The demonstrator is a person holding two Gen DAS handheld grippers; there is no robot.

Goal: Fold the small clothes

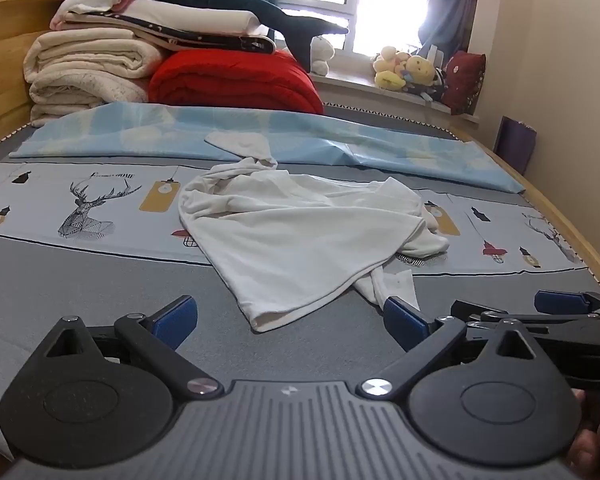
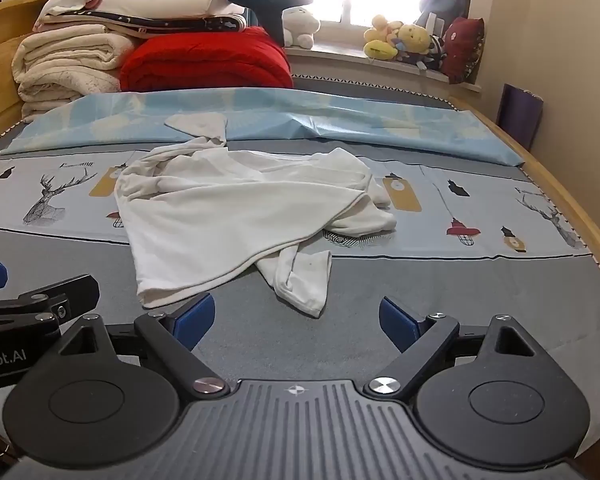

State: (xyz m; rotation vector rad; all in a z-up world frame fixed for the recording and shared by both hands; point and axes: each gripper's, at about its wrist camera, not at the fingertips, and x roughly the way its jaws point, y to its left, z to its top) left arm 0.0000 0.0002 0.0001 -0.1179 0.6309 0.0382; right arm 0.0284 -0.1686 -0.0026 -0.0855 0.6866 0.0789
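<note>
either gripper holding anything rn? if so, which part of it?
Nothing held. The left gripper and the right gripper are both open over the bed; the crumpled white garment lies loose ahead of them, ungripped.

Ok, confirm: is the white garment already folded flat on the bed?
No, the white garment lies crumpled and twisted on the bed, unfolded.

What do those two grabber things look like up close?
Both look alike. The left gripper and the right gripper each have a ribbed grey body, two round black discs, black link arms with shiny silver bolts, and blue pads on the fingertips. White lettering ending "obot.AI" shows on the side of the left one.
</note>
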